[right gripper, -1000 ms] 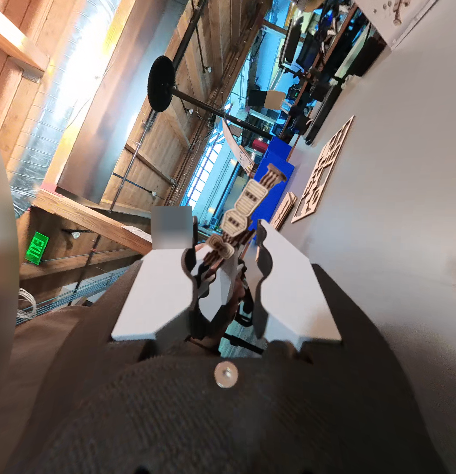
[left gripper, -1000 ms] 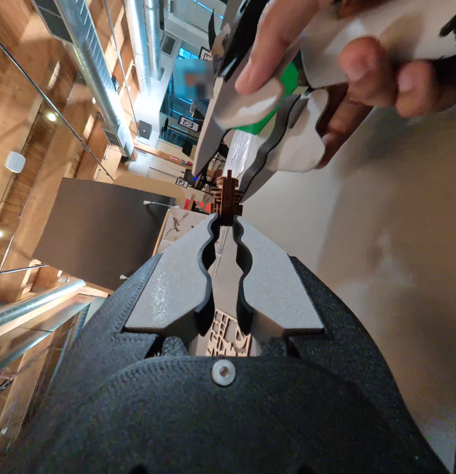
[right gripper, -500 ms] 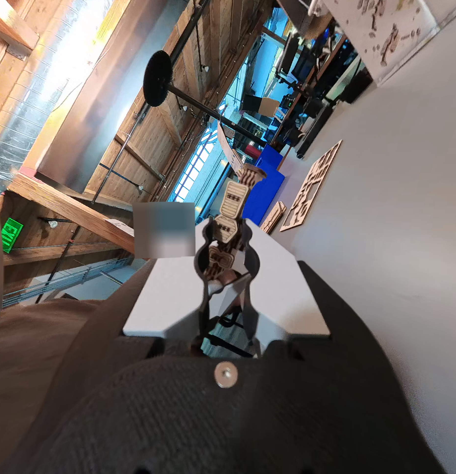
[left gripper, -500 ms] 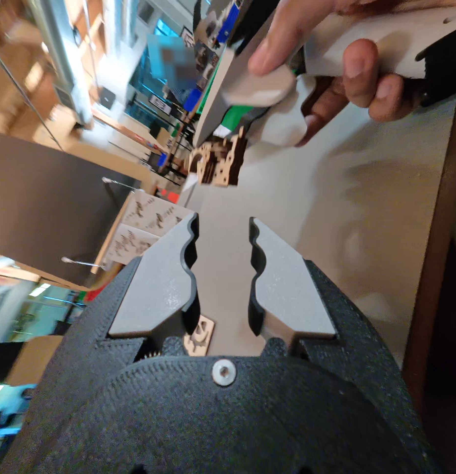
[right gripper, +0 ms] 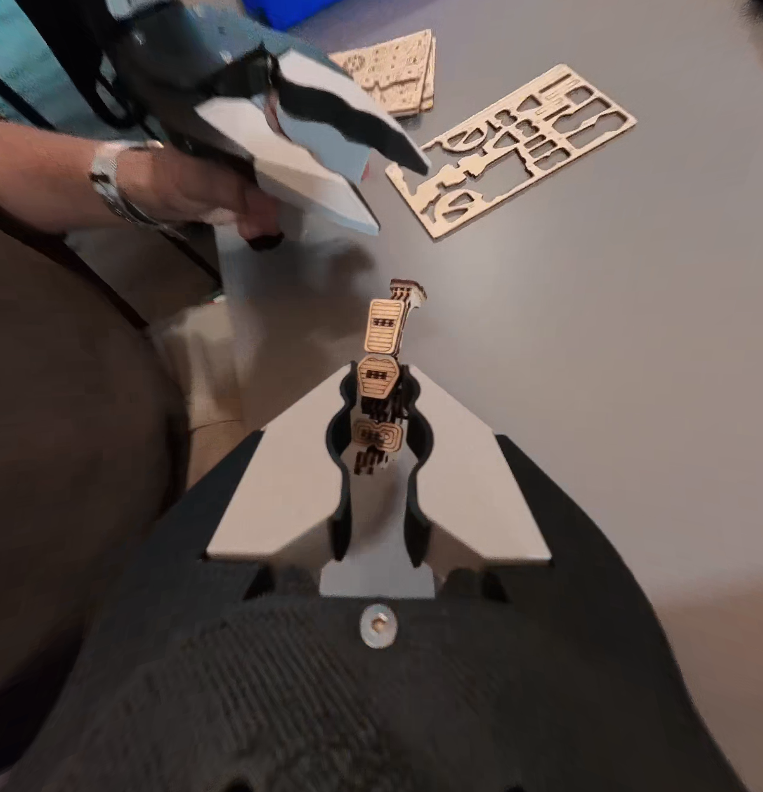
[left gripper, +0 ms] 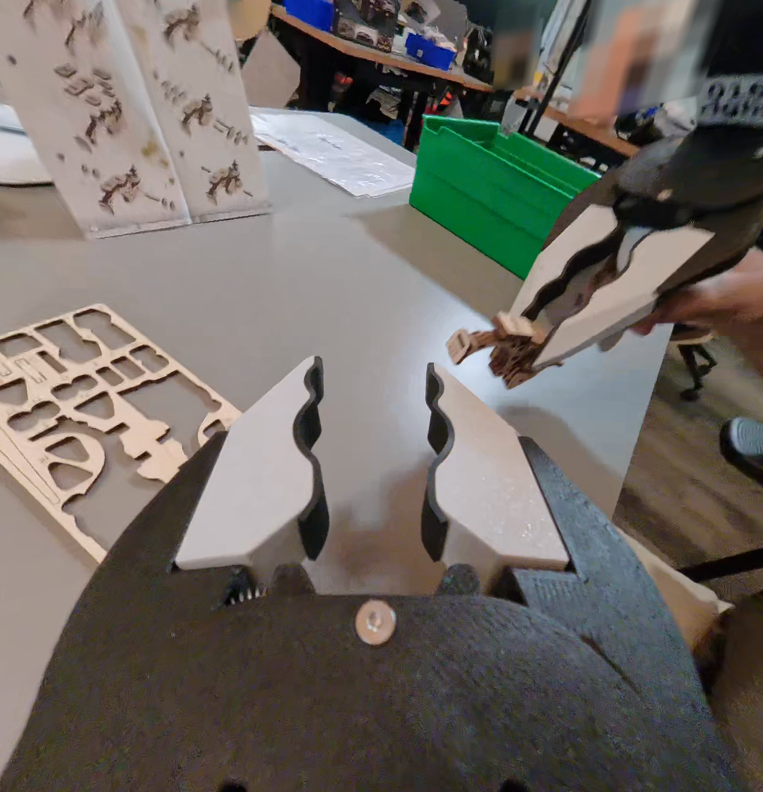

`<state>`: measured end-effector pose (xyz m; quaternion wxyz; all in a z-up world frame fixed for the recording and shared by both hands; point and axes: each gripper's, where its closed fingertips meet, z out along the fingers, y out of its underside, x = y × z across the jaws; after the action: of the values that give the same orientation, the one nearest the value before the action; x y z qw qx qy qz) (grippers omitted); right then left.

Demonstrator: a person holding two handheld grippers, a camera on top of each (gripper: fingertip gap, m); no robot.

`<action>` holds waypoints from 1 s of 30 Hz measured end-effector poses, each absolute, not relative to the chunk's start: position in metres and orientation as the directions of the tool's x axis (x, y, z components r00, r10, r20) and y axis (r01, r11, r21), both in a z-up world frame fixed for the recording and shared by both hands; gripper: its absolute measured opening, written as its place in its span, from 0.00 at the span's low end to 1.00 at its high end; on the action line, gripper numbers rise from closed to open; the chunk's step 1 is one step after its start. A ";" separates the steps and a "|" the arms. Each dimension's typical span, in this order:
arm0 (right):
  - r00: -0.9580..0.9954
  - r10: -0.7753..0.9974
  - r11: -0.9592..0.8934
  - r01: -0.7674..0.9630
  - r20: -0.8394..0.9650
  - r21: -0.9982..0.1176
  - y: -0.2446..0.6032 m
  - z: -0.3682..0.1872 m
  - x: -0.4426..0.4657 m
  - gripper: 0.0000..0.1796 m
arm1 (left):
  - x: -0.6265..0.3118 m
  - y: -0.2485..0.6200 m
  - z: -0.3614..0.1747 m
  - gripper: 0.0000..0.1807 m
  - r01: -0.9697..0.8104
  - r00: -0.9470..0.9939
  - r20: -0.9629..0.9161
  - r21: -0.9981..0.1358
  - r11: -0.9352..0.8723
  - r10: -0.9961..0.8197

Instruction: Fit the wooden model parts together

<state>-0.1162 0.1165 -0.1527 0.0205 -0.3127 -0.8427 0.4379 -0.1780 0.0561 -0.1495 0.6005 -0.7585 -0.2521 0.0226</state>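
Note:
The wooden model point(right gripper: 384, 330), a narrow stack of light laser-cut plates on dark ribs, sticks out forward from my right gripper point(right gripper: 381, 377). That gripper is shut on the model's lower part and holds it above the grey table point(right gripper: 585, 343). In the left wrist view the right gripper point(left gripper: 538, 325) comes in from the upper right with the model point(left gripper: 499, 347) hanging from its tips. My left gripper point(left gripper: 373, 368) is open and empty above the table, left of the model. It also shows in the right wrist view point(right gripper: 394, 193), held by a hand.
A punched-out wooden sheet point(left gripper: 71, 407) lies flat left of the left gripper; it also shows in the right wrist view point(right gripper: 521, 141). A stack of uncut sheets point(right gripper: 396, 73) lies behind it. A green bin point(left gripper: 491, 188) and upright white booklets point(left gripper: 126, 128) stand at the back. The table edge point(left gripper: 641, 428) is at right.
The left gripper let go of the model and opened wide. The right gripper closed on it. Both grippers swung from pointing up to facing the table and moved apart.

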 end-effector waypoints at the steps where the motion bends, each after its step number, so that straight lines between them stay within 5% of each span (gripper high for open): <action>1: -0.813 0.540 0.446 0.498 -0.220 -0.744 0.114 -0.162 -0.122 0.10 | -0.180 0.054 -0.149 0.25 0.354 0.869 0.269 -0.924 -0.142 0.416; 11: -0.779 0.584 0.476 0.557 -0.229 -0.680 0.115 -0.200 -0.134 0.11 | -0.179 0.052 -0.156 0.23 0.311 0.875 0.208 -0.934 -0.178 0.436; 14: -0.762 0.604 0.430 0.559 -0.235 -0.709 0.118 -0.196 -0.135 0.17 | -0.181 0.050 -0.156 0.23 0.341 0.866 0.247 -0.927 -0.153 0.434; 22: -0.661 0.647 -0.033 0.474 -0.380 -0.880 0.152 -0.132 -0.138 0.22 | -0.187 0.047 -0.157 0.23 0.428 0.837 0.354 -0.898 -0.097 0.417; 26: -0.631 0.660 -0.220 0.356 -0.407 -0.908 0.166 -0.113 -0.133 0.16 | -0.188 0.048 -0.155 0.24 0.483 0.821 0.434 -0.874 -0.047 0.371; 28: -0.640 0.681 -0.175 0.329 -0.355 -0.928 0.164 -0.118 -0.131 0.01 | -0.187 0.049 -0.156 0.29 0.516 0.813 0.473 -0.855 -0.044 0.339; 30: -0.628 0.748 -0.032 0.287 -0.214 -0.957 0.164 -0.128 -0.136 0.00 | -0.185 0.050 -0.156 0.34 0.533 0.811 0.495 -0.845 -0.048 0.311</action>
<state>-0.1365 0.1643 -0.1279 0.1904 -0.3870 -0.6690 0.6054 -0.1852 0.0504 -0.1564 0.6242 -0.7184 -0.2939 -0.0889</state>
